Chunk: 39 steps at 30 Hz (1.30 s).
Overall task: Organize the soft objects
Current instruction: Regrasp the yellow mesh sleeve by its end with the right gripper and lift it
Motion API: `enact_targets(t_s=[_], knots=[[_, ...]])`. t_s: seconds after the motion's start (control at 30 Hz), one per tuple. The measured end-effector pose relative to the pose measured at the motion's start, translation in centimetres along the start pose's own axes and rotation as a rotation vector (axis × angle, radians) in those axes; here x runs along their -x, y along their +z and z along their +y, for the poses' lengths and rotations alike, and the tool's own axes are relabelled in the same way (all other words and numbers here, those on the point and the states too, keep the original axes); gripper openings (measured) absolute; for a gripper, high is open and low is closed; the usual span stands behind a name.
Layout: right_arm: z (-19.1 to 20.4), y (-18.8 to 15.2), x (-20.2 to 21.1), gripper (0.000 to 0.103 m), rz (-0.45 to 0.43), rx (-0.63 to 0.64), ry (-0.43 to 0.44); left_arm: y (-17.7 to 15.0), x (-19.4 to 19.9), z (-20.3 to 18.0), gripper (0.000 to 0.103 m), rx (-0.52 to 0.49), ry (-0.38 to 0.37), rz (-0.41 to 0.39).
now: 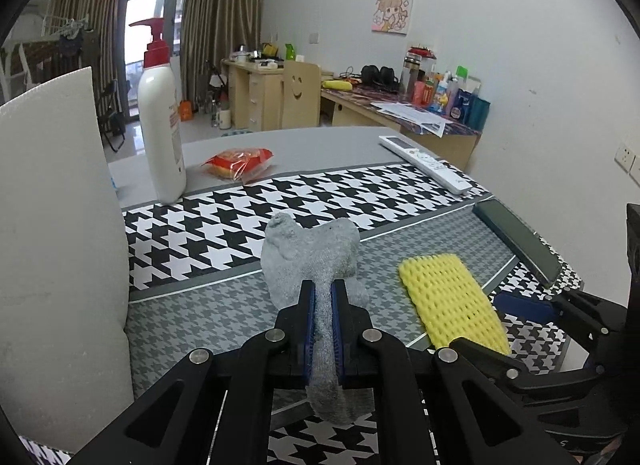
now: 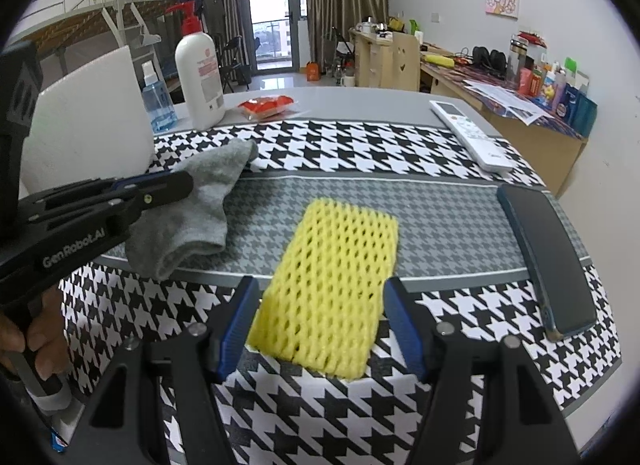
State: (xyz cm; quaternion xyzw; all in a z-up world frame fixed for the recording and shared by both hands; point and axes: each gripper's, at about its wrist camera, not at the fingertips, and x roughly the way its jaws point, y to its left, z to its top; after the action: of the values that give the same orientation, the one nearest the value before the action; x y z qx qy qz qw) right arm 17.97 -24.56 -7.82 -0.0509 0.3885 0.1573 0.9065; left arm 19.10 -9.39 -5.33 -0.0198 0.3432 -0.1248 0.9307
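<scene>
Two grippers are over a table with a black-and-white checked cloth [image 2: 360, 137]. The left gripper [image 1: 323, 289] is squeezed tight on a gray sock [image 1: 312, 249]. Its blue pads [image 1: 310, 317] press the sock from both sides. One end of the sock sticks out past the tips and the other end hangs down under the gripper. In the right view, the sock [image 2: 200, 205] droops from the left gripper [image 2: 176, 185] down to the cloth. A hand [image 2: 36, 341] holds that gripper's handle at the left edge.

The right gripper [image 2: 320, 325] has its jaws spread wide. A yellow foam net [image 2: 332, 285] lies flat on the cloth between them. The blue pads [image 2: 236, 329] stand just beside its edges, and the net is not pinched. In the left view the net [image 1: 448, 297] lies to the right of the sock.

A dark phone [image 2: 548, 257] lies on the cloth near the right edge. A white remote [image 2: 468, 133] lies farther back on that side. A white bottle [image 2: 200, 73] with a red pump stands at the back left, with a small blue bottle [image 2: 158, 97] beside it. A red bag [image 2: 268, 105] lies near the white bottle. A white board [image 1: 56, 225] stands on the left.
</scene>
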Motion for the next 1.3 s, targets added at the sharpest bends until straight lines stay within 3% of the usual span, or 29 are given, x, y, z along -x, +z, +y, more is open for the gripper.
enact_targets(t_s=[0.4, 0.47, 0.63, 0.77, 0.87, 1.17, 1.3], knots=[[0.3, -0.2, -1.2, 0.067, 0.026, -0.008, -0.031, -0.2, 0.1, 0.1, 0.009, -0.004, 0.006, -0.004], [0.4, -0.2, -1.0, 0.050, 0.024, -0.001, -0.046, -0.2, 0.2, 0.0, 0.009, -0.006, 0.005, -0.008], [0.0, -0.4, -0.5, 0.025, 0.017, -0.028, -0.042, -0.3, 0.6, -0.5, 0.009, -0.023, -0.009, -0.021], [-0.4, -0.5, -0.4, 0.014, 0.010, -0.055, -0.042, -0.6, 0.6, -0.9, 0.009, -0.025, -0.024, -0.012], [-0.8, -0.5, 0.5, 0.012, -0.019, -0.089, -0.002, -0.6, 1.1, -1.3, 0.009, -0.021, -0.035, -0.024], [-0.3, -0.4, 3.7, 0.013, -0.131, -0.137, -0.009, -0.4, 4.0, -2.5, 0.009, -0.062, -0.057, -0.097], [-0.1, -0.6, 3.7, 0.013, -0.139, -0.161, 0.005, -0.8, 4.7, -2.6, 0.009, -0.077, -0.054, -0.102]])
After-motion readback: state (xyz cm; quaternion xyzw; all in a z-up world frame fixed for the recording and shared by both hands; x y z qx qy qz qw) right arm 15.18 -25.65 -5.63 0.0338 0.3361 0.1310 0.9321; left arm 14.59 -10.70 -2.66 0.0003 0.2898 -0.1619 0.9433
